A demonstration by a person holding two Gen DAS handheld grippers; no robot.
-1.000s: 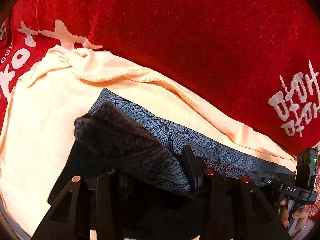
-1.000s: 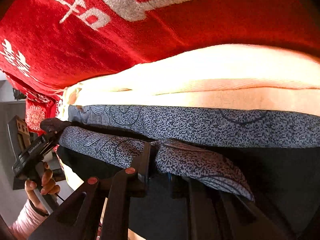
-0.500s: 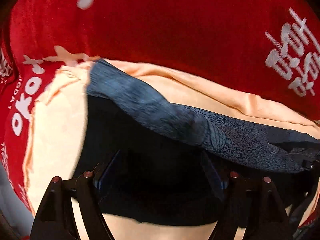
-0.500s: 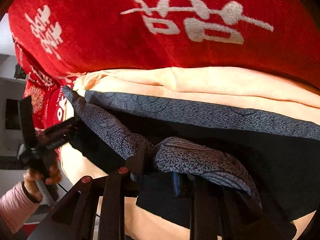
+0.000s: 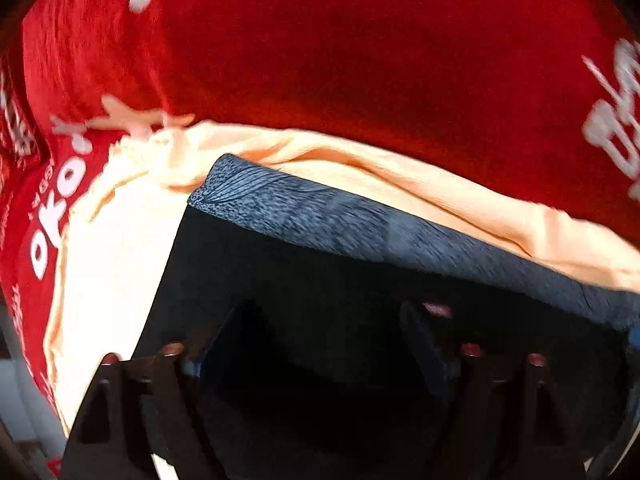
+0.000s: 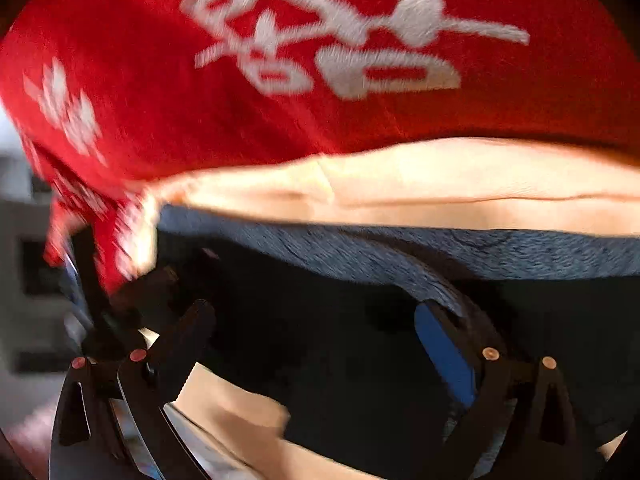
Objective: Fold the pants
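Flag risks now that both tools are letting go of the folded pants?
1. A grey patterned fold rides up onto the right tool's blue pad; as the jaws open, pulling away could snag it and undo the fold.
2. The pants lie on a loose peach garment, which may shift under them.
3. The left tool hangs low over the dark cloth.

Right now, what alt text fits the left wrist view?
Black pants with a grey patterned band lie folded on a peach cloth over a red blanket. The left tool hangs above them, opening, nothing between its fingers.
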